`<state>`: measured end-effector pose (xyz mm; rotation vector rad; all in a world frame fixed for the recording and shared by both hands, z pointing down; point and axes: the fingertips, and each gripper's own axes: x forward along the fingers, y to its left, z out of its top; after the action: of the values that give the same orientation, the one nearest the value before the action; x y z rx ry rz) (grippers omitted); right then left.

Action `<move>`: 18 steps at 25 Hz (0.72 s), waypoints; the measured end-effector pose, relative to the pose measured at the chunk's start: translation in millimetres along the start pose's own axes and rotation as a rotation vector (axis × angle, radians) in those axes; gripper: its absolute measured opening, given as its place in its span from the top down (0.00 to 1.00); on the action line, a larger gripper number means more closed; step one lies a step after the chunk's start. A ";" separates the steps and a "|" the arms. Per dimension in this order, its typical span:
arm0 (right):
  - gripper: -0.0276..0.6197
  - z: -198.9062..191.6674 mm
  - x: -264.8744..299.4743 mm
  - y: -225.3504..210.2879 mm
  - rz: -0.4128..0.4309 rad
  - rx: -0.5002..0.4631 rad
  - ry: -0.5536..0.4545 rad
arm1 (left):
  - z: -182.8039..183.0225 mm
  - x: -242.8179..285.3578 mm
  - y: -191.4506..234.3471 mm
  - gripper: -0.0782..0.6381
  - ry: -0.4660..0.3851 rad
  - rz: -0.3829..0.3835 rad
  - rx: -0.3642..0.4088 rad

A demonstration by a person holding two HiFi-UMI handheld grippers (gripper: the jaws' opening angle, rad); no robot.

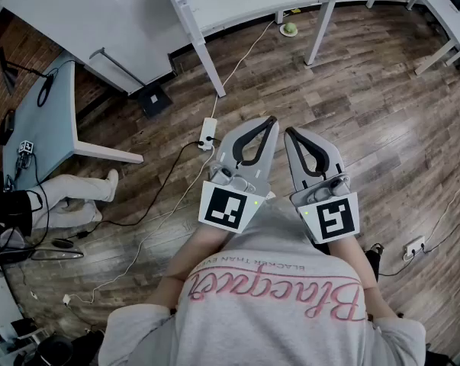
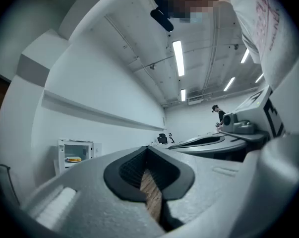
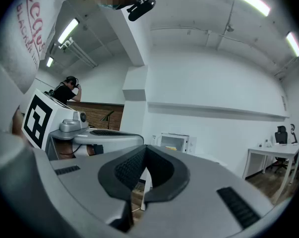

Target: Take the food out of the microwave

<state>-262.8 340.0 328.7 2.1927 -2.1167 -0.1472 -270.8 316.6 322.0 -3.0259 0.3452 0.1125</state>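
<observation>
- The microwave [image 2: 76, 155] stands well away against the white wall, low at the left of the left gripper view. The food [image 2: 73, 159], a small yellow-orange shape, shows inside it. It is too small to tell whether the door is open.
- The left gripper [image 1: 271, 120] is held level in front of the person's chest. Its jaws are closed tip to tip with nothing between them, and only the wooden floor [image 1: 352, 90] shows through the gap.
- The right gripper [image 1: 289, 131] sits just beside it, also closed and empty. In its own view the microwave appears just past the jaw tips.
- The step in hand looks like the approach:
  - Walk up squarely to the microwave and keep both grippers level.
  - Check the door first.
  - Spread one gripper's jaws before reaching in.
  - Grip the dish by its rim, not the food, and draw it out flat so nothing slides.
</observation>
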 end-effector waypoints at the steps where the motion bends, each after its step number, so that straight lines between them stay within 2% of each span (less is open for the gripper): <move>1: 0.94 0.1 -2.3 -4.2 -0.005 0.007 -0.001 | 0.7 2.2 -2.8 0.88 -0.002 -0.003 0.003; 9: 0.94 -4.1 -5.0 -38.1 -0.040 0.022 -0.001 | 1.4 31.1 -14.0 0.88 -0.006 -0.035 0.004; 12: 0.94 -4.4 -1.8 -49.5 -0.036 0.044 -0.014 | -0.9 42.4 -11.6 0.88 0.003 -0.035 0.001; 18: 0.94 -7.1 13.8 -80.8 -0.034 0.028 -0.006 | -7.6 77.6 1.4 0.88 0.019 -0.046 -0.013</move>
<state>-181.4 329.1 325.0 2.2475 -2.0977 -0.1273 -195.2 297.3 322.9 -3.0475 0.2771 0.0836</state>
